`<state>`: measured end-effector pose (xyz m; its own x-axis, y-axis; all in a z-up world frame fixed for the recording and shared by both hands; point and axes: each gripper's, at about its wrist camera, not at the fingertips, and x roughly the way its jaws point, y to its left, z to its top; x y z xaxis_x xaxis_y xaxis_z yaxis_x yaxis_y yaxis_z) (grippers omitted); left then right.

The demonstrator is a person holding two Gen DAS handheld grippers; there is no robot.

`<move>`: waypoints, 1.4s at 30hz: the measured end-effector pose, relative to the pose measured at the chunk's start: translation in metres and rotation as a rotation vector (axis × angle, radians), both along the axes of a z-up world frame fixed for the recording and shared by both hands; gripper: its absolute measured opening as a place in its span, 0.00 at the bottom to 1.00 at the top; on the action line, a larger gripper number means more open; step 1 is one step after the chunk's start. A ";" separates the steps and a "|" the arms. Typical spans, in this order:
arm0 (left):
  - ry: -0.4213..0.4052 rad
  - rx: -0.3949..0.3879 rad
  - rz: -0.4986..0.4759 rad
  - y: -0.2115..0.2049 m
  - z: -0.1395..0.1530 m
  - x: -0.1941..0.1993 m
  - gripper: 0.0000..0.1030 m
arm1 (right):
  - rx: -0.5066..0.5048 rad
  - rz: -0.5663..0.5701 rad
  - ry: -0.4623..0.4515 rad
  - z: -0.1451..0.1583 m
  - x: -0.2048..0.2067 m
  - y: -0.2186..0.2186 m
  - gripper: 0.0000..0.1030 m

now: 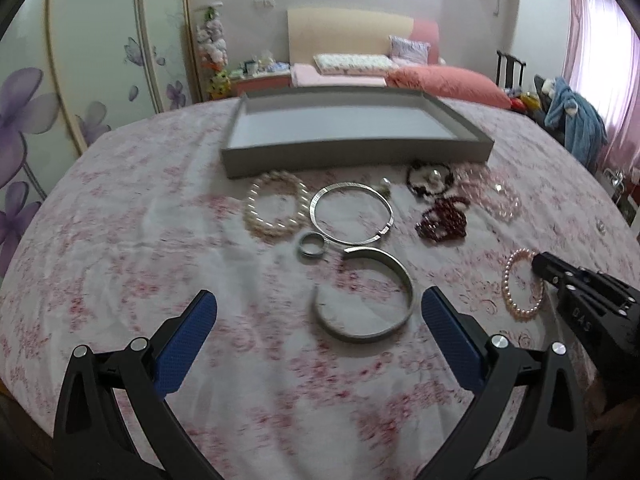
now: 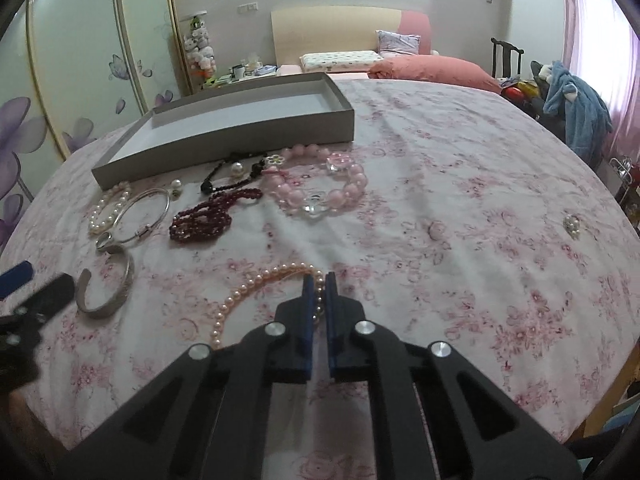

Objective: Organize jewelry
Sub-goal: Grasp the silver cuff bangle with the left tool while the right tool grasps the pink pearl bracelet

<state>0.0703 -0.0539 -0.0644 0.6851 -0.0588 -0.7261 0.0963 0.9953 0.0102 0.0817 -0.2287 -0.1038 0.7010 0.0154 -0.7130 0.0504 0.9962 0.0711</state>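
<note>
The grey tray [image 1: 356, 150] at the back of the flowered bedspread [image 1: 140, 260] holds nothing yet, so the sorting has barely begun. From the left, in front of it, lie a white pearl bracelet [image 1: 274, 210], a thin silver bangle [image 1: 351, 213], a small ring [image 1: 312, 245], a wide silver cuff [image 1: 366, 294], dark red beads [image 1: 442, 220], a black necklace [image 1: 430, 180] and a pale pink bead bracelet [image 2: 320, 186]. The left gripper [image 1: 318, 338] hovers near the cuff, jaws wide apart. The right gripper [image 2: 319, 280] has its jaws together, pinching the pink pearl strand [image 2: 256, 290], which still rests on the bedspread. Every piece remains to be moved.
</note>
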 end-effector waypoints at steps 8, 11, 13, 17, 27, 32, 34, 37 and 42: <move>0.063 0.018 0.025 -0.016 -0.019 0.018 0.91 | 0.008 0.004 -0.001 -0.001 0.001 0.001 0.06; 0.077 0.013 0.028 -0.018 -0.023 0.020 0.83 | 0.010 0.006 -0.001 -0.001 0.002 0.002 0.06; 0.067 0.014 0.025 -0.020 -0.022 0.020 0.76 | 0.011 0.011 -0.001 -0.001 0.002 0.003 0.06; 0.060 0.009 0.023 -0.016 -0.021 0.020 0.64 | 0.016 0.028 0.000 -0.001 0.003 0.008 0.06; 0.069 0.012 0.057 0.014 -0.020 0.017 0.64 | 0.019 0.047 -0.002 -0.001 0.004 0.016 0.08; 0.063 0.010 0.062 0.014 -0.020 0.016 0.65 | 0.014 0.050 -0.003 -0.001 0.004 0.017 0.08; 0.061 0.006 0.060 0.015 -0.020 0.015 0.64 | 0.020 0.048 -0.004 -0.001 0.005 0.016 0.07; 0.061 -0.007 0.059 0.018 -0.020 0.016 0.64 | 0.040 0.048 -0.003 -0.001 0.004 0.013 0.06; 0.054 -0.040 0.081 0.029 -0.016 0.015 0.64 | 0.065 0.058 -0.035 0.007 0.001 0.011 0.06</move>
